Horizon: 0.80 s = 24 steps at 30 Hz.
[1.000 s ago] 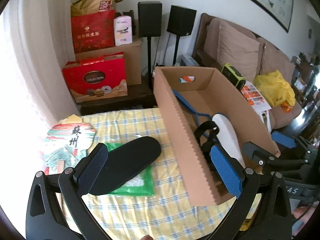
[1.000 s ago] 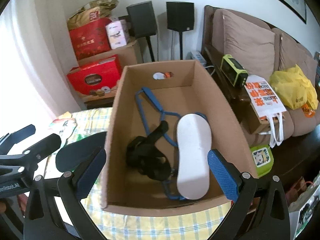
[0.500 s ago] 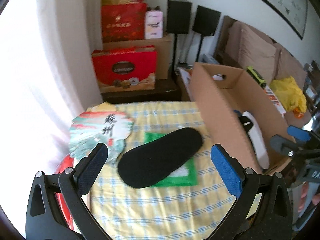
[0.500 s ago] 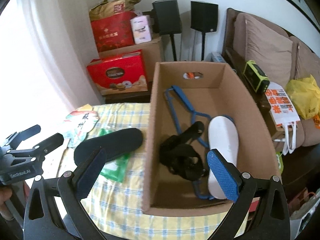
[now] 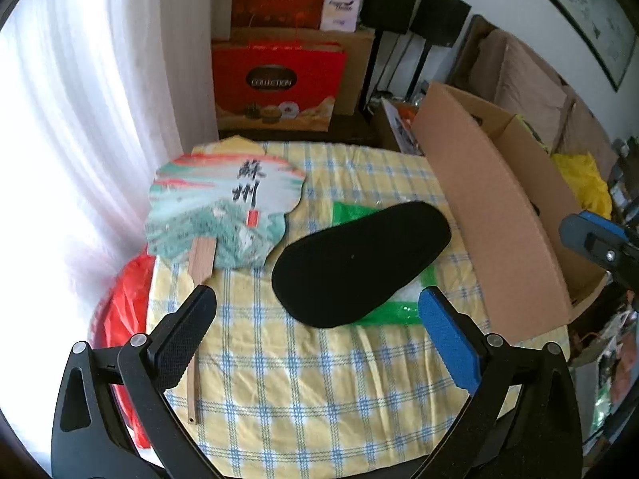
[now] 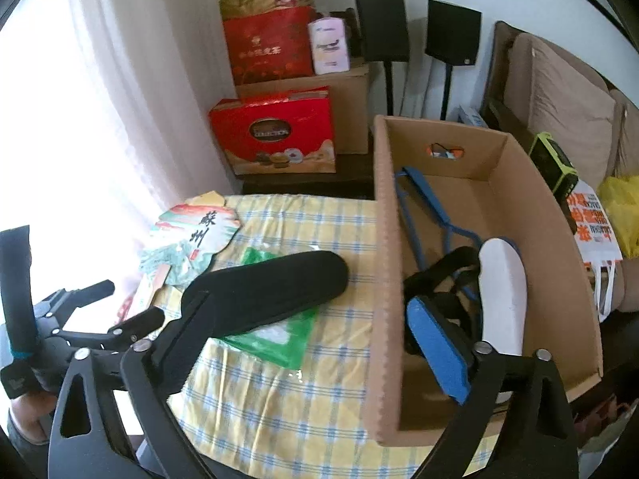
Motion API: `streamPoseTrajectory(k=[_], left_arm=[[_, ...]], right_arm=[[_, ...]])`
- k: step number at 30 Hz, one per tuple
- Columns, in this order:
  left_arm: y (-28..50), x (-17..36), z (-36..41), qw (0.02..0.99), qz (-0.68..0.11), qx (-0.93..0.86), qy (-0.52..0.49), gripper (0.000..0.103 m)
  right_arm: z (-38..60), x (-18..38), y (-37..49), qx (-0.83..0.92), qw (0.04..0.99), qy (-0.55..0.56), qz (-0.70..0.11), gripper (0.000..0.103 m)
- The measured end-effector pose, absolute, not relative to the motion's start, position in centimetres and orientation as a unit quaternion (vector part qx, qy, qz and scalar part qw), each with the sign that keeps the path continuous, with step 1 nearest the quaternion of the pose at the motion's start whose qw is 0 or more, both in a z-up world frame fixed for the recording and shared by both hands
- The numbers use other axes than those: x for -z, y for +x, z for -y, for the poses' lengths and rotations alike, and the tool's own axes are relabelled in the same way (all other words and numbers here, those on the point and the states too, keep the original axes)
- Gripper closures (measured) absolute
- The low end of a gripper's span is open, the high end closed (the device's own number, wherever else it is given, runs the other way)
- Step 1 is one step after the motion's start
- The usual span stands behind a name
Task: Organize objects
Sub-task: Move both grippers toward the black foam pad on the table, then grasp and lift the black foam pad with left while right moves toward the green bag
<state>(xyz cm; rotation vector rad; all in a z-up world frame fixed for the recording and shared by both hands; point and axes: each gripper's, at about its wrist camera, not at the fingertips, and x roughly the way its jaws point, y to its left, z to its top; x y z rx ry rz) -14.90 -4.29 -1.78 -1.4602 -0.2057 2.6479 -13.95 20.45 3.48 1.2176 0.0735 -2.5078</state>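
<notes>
You are holding your left gripper (image 5: 315,327) above the near edge of the table, its fingers spread wide with nothing between them, one black pad (image 5: 181,339) on one side and one blue pad (image 5: 449,339) on the other. Your right gripper (image 6: 311,343) is likewise standing open and empty, its blue finger (image 6: 437,349) reaching over the near end of the cardboard box (image 6: 383,279) while its black finger (image 6: 187,343) is hanging over the tablecloth (image 5: 319,391), a yellow cloth checked in blue. Just beyond your left fingers the black insole (image 5: 359,263) is lying flat on the cloth, resting partly on a green plastic packet (image 5: 399,311), with its far tip close beside the box wall. To its left a paper fan (image 5: 223,207) printed with Chinese characters is lying face up, its wooden handle (image 5: 195,319) pointing back toward you. Inside the box a white insole (image 6: 501,299) is lying along the floor next to a black strap (image 6: 439,275) and a blue hanger (image 6: 423,207). Farther back, a red gift box (image 6: 275,135) is sitting on a low dark stand, with a red bag (image 6: 267,44) on a carton behind it, two black speakers (image 6: 381,26) on stands by the wall, and a sofa (image 6: 567,119) off to the right.
</notes>
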Motion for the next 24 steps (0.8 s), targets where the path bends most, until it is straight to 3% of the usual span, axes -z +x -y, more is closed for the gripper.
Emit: streamPoseTrajectory(k=[5,7,9,12,16,19,24], left_arm=[[-15.2,3.6,5.5,0.064,0.102,-0.86,-0.496,0.014],[-15.4,4.2,5.8,0.067,0.11,-0.856,-0.501,0.027],[-15.7,4.9,6.0,0.066,0.114,-0.851,-0.508,0.031],[-16.0,5.8,6.4,0.069,0.129,-0.845,-0.514,0.033],[-16.5,6.7,6.6,0.07,0.137,-0.84,-0.521,0.04],[-16.9,7.1,6.6,0.07,0.139,-0.839,-0.522,0.041],[-17.4,7.6,6.5,0.067,0.139,-0.836,-0.526,0.041]], right_arm=[[-18.2,-2.0,-14.1,0.877,0.179,0.443,-0.046,0.033],[-17.4,-1.2,-14.3,0.872,0.186,0.45,-0.049,0.038],[-16.7,-0.5,-14.3,0.866,0.193,0.458,-0.052,0.051],[-15.4,1.0,-14.5,0.857,0.195,0.473,-0.066,0.061],[-14.4,2.9,-15.1,0.852,0.192,0.483,-0.067,0.065],[-14.1,3.9,-15.6,0.849,0.188,0.489,-0.065,0.071],[-13.8,5.2,-16.3,0.847,0.183,0.496,-0.061,0.071]])
